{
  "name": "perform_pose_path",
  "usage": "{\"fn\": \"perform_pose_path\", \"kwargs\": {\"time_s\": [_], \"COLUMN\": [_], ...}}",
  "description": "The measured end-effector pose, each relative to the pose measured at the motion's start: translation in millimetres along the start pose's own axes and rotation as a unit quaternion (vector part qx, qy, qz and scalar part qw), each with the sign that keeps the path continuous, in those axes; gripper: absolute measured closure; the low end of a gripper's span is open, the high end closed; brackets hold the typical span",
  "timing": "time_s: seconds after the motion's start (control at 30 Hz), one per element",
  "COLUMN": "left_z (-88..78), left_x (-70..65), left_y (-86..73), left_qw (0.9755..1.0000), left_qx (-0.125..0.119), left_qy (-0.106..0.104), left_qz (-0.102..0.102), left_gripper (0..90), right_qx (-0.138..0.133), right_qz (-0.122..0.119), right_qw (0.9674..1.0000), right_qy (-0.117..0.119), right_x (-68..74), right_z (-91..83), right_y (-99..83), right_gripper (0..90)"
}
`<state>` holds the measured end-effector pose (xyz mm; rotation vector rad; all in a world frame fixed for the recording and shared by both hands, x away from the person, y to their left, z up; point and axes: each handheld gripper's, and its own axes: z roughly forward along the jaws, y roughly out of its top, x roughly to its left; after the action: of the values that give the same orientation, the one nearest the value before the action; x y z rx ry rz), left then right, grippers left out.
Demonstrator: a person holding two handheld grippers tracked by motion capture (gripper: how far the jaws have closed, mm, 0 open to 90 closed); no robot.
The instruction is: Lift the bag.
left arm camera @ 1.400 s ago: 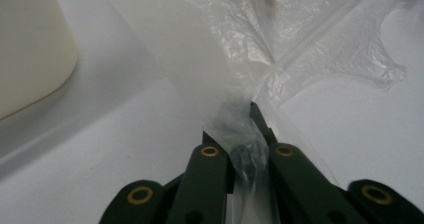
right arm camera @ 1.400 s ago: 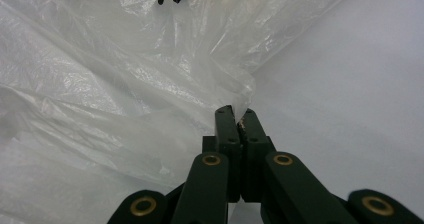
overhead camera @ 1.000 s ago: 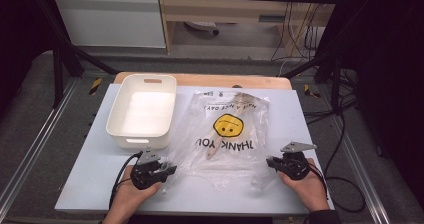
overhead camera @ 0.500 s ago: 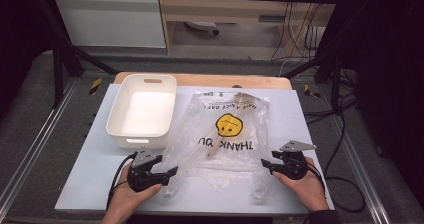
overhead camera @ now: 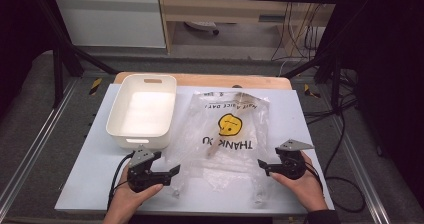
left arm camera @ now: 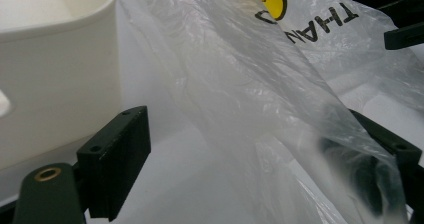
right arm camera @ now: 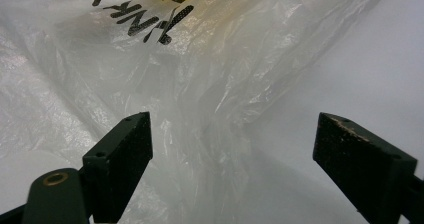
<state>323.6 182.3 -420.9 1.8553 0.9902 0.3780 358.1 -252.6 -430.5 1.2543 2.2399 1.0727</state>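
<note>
At the table's near edge, a person's hands hold the left gripper [overhead camera: 175, 171] and right gripper [overhead camera: 260, 164] level, jaws pointing inward at a clear plastic bag [overhead camera: 227, 139]. It lies flat beside the white bin [overhead camera: 142, 111], long axis running away from the person, handles nearest. Both jaws have just been opening and now stand wide, film lying loosely between them.

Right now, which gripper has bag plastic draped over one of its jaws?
The left gripper: the clear plastic bag lies over its right-hand jaw in its own view. The right gripper has both jaws bare, bag between them.
</note>
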Motion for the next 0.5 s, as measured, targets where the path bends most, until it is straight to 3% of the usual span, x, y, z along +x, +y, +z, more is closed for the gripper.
{"fn": "perform_pose_path", "kwargs": {"time_s": [0.33, 0.5], "left_z": [9.0, 23.6], "left_x": [-15.7, -22.5], "left_y": [4.0, 1.1], "left_qw": [0.9997, 0.9999], "left_qx": [-0.011, 0.011], "left_qy": [-0.021, -0.007], "left_qz": [0.002, 0.011], "left_gripper": [8.8, 8.5], "right_qx": [0.002, 0.004], "right_qz": [0.005, 0.005], "right_qw": [1.0, 1.0], "right_qy": [0.0, 0.003], "right_x": [0.6, 1.9], "right_z": [1.0, 1.7], "right_y": [0.4, 1.1], "right_gripper": [12.3, 11.3]}}
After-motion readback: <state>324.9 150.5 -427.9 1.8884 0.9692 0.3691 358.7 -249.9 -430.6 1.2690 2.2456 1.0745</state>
